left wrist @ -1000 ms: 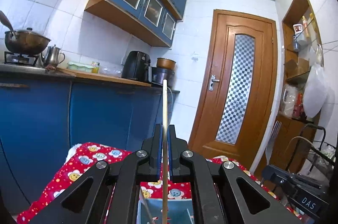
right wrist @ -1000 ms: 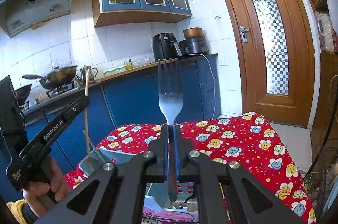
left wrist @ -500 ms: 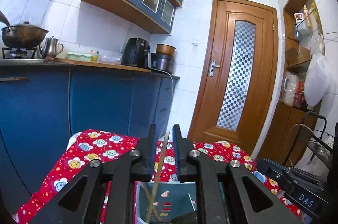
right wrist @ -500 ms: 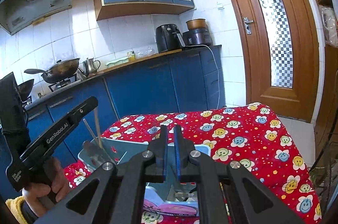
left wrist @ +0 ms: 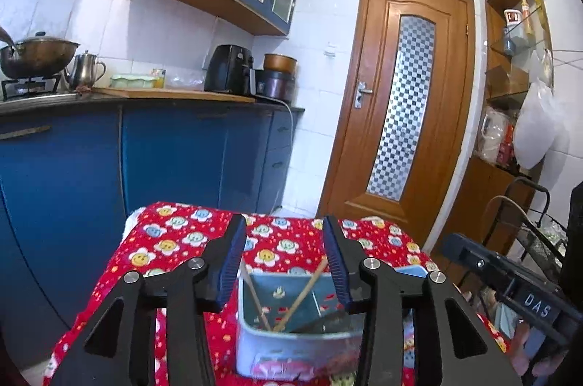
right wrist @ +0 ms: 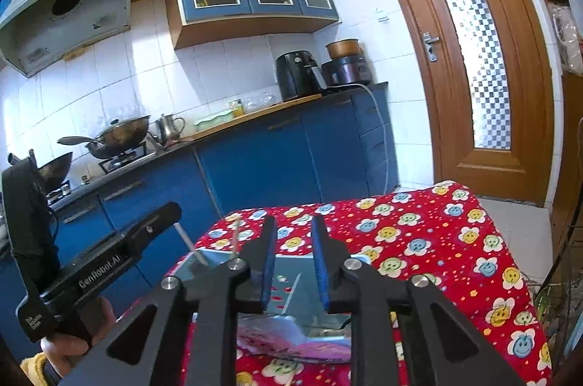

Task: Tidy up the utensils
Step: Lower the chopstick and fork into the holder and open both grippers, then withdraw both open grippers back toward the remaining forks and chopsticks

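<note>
A light blue utensil box [left wrist: 291,338] stands on the red flowered tablecloth [left wrist: 175,240]. Two wooden chopsticks [left wrist: 298,298] lean crossed inside it, beside a dark utensil lying low in the box. My left gripper [left wrist: 282,251] is open and empty just above the box. In the right wrist view the same box [right wrist: 291,280] sits under my right gripper [right wrist: 293,251], which is open and empty. The chopstick tips [right wrist: 236,236] stick up at the box's left edge. The left gripper's body [right wrist: 109,262] shows at the left there.
The table [right wrist: 437,240] is small, with blue kitchen cabinets [left wrist: 109,160] behind it and a wooden door [left wrist: 400,102] to the right. A wire rack [left wrist: 528,222] stands at the right of the table. The right gripper's body [left wrist: 510,284] crosses the left view's lower right.
My left gripper opened and let a chopstick drop into the box. My right gripper opened and let the fork drop into the box. Both grippers have since opened wider.
</note>
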`<state>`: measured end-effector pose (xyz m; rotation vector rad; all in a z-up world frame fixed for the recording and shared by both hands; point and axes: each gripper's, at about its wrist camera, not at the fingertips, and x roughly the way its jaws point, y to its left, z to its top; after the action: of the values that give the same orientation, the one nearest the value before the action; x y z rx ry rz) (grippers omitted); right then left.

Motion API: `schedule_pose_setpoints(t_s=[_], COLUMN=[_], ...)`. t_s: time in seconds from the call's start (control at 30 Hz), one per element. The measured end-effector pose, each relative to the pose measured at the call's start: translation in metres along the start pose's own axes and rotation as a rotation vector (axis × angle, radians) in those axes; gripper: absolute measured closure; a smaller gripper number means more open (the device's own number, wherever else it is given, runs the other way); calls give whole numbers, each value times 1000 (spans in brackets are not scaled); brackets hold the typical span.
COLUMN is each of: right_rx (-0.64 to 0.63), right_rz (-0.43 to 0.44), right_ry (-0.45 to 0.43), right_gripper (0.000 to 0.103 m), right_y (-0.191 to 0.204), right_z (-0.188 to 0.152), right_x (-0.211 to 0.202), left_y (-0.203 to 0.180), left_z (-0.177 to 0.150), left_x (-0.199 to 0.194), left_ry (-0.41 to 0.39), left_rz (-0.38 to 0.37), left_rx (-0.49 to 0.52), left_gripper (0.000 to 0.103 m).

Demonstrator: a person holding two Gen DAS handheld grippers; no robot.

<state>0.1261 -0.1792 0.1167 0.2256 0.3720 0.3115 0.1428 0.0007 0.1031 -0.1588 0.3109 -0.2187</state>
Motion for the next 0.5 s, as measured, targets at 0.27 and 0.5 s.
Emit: schedule_pose_setpoints(t_s=[0.27, 0.5], right_rx=[-13, -7], right_rz=[2, -8], right_ry=[42, 74], right_gripper=[77, 71], right_y=[14, 21], right_z=[0, -13], right_x=[-26, -54], left_y=[0, -6], left_z=[-5, -19], left_x=[-25, -48], left_ry=[84, 152], left_rz=[10, 11], left_rx=[2, 15], left_gripper=[53, 51])
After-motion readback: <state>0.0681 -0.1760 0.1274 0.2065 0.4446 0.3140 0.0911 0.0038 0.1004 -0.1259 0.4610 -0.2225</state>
